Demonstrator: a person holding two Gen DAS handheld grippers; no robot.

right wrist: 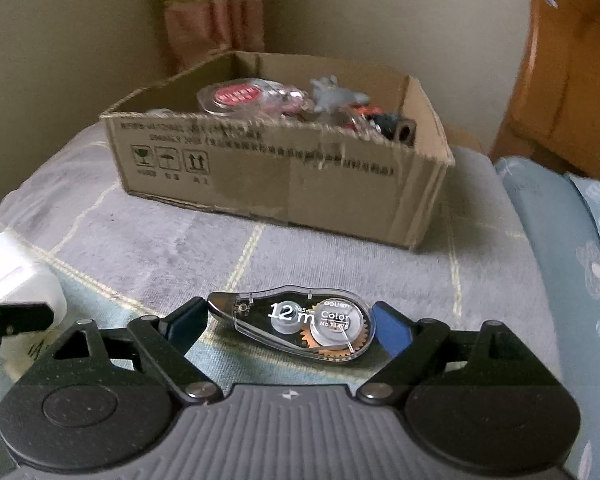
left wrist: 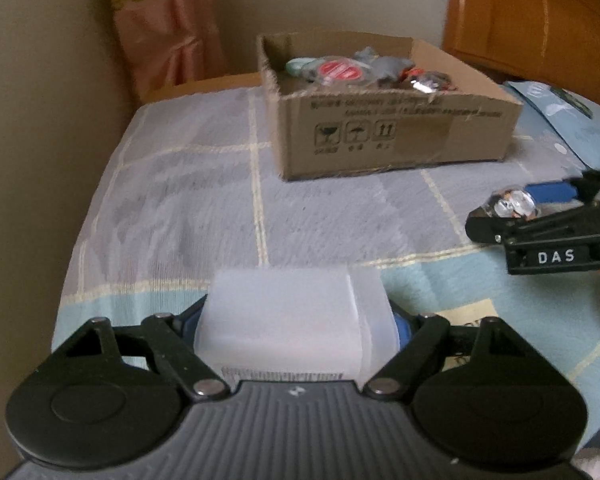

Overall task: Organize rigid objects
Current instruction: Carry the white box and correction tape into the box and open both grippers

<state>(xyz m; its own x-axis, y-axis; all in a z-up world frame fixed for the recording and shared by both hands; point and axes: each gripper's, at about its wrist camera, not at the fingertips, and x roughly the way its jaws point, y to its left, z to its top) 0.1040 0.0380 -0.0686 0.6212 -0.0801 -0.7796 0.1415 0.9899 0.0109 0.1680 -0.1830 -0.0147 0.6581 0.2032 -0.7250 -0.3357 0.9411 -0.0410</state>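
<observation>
Left gripper (left wrist: pixel 296 320): its fingers are clamping a white box (left wrist: pixel 288 316), one blue pad pressing each side; the box is filling the whole gap and sticking out toward 12 o'clock past the tips
White box: it is sitting just above the bedspread (left wrist: pixel 172 200); in the right wrist view it is showing at 9 o'clock (right wrist: pixel 16 276), with the left gripper's black finger in front of it
Right gripper (right wrist: pixel 290 326): its fingers are closing on a tape roller (right wrist: pixel 300 326), set at a middling width; the right blue pad (right wrist: pixel 388 330) is touching the roller's round end, the left finger is meeting its pointed end
Tape roller: it is lying crosswise between the fingers, tip pointing to 9 o'clock, clear shell facing up; in the left wrist view it is appearing at 3 o'clock (left wrist: pixel 512 204)
Carton (right wrist: pixel 284 184): it is standing open on the bedspread at 12 o'clock from both grippers, well apart from them, holding mixed small items
Headboard (left wrist: pixel 532 20): it is rising at 1 o'clock behind the carton
</observation>
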